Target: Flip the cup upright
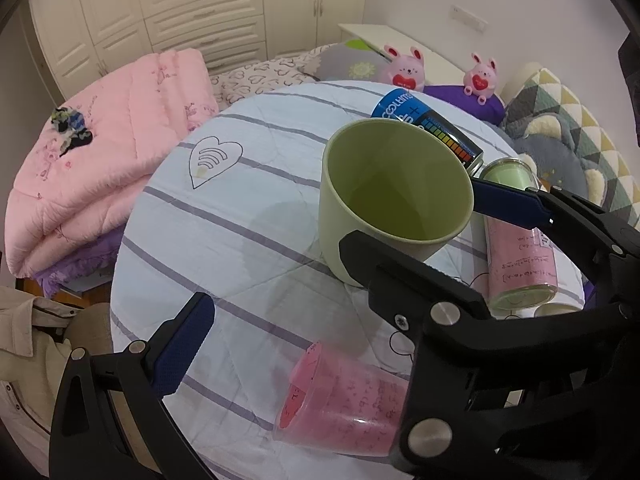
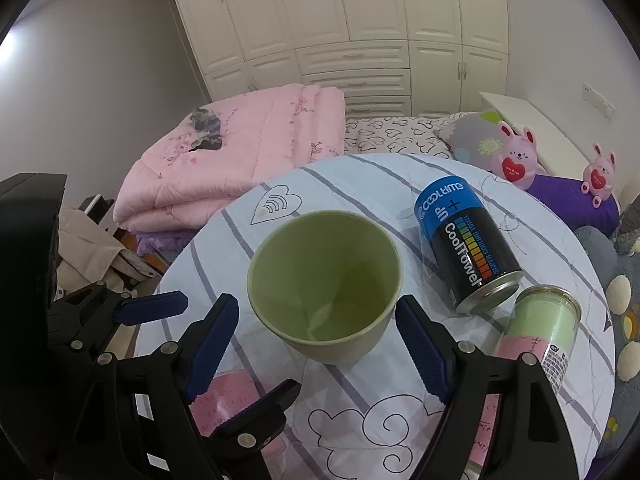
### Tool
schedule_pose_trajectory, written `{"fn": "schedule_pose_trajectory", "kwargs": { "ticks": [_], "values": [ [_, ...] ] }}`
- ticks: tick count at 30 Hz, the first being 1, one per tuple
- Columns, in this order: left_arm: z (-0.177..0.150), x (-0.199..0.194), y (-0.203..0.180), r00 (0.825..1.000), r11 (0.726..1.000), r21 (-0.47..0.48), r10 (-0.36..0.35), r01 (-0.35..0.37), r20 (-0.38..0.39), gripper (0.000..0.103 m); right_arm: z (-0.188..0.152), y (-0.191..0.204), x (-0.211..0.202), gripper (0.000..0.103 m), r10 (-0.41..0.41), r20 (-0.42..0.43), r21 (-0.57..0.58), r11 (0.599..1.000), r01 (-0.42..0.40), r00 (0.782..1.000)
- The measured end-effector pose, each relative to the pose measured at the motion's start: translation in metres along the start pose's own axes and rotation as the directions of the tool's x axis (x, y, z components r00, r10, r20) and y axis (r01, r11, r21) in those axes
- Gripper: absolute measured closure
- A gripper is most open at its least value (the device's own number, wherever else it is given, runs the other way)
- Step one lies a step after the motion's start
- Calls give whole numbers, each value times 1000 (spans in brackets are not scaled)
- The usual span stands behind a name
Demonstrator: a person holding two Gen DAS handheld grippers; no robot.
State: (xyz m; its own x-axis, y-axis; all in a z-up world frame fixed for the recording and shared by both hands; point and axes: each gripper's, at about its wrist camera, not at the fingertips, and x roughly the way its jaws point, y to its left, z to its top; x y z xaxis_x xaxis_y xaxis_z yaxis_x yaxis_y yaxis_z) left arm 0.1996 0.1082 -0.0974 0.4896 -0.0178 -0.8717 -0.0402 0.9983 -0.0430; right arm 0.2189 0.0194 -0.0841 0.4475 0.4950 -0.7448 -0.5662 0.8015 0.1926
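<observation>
Both grippers hang over a round table point(image 2: 400, 420) covered in a pale blue striped cloth. In the right wrist view, the right gripper point(image 2: 316, 344) is spread wide, its blue-padded fingers on either side of a pale green cup point(image 2: 324, 280) without touching it. The cup stands upright on the cloth, mouth up, apparently empty. The left gripper point(image 1: 340, 268) is also spread, gripping nothing; in its own view one finger sits left of the cup and the other behind it. Just right of the cup a blue and black CoolTowel can point(image 2: 464, 244) lies on its side, beside a pink and green canister point(image 2: 548, 328). A pink plastic cup point(image 1: 340, 400) lies tipped over nearer the cameras.
</observation>
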Motion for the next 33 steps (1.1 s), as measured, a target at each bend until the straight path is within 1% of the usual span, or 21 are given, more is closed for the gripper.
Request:
{"fn": "schedule_pose_trajectory", "kwargs": {
  "ticks": [13, 19, 26, 30, 33],
  "values": [
    [-1, -10, -5, 1000, 1000, 7, 1, -2, 18, 0, 0, 0, -7, 20, 5, 16, 2, 1000, -5, 1000],
    [-2, -21, -9, 999, 1000, 16, -3, 3, 38, 0, -1, 1, -18, 20, -6, 33, -2, 1000, 6, 999],
    [-7, -47, -21, 997, 1000, 26, -9, 7, 82, 0, -3, 3, -43, 20, -23, 58, -1, 1000, 23, 998],
    [-14, -68, -29, 992, 999, 34, -21, 17, 124, 0, -8, 6, -68, 20, -44, 87, 0, 999, 44, 995],
    [-22, -83, -36, 987, 998, 50, -35, 28, 158, 0, -16, 9, -92, 20, -76, 115, 0, 997, 76, 991]
  ]
}}
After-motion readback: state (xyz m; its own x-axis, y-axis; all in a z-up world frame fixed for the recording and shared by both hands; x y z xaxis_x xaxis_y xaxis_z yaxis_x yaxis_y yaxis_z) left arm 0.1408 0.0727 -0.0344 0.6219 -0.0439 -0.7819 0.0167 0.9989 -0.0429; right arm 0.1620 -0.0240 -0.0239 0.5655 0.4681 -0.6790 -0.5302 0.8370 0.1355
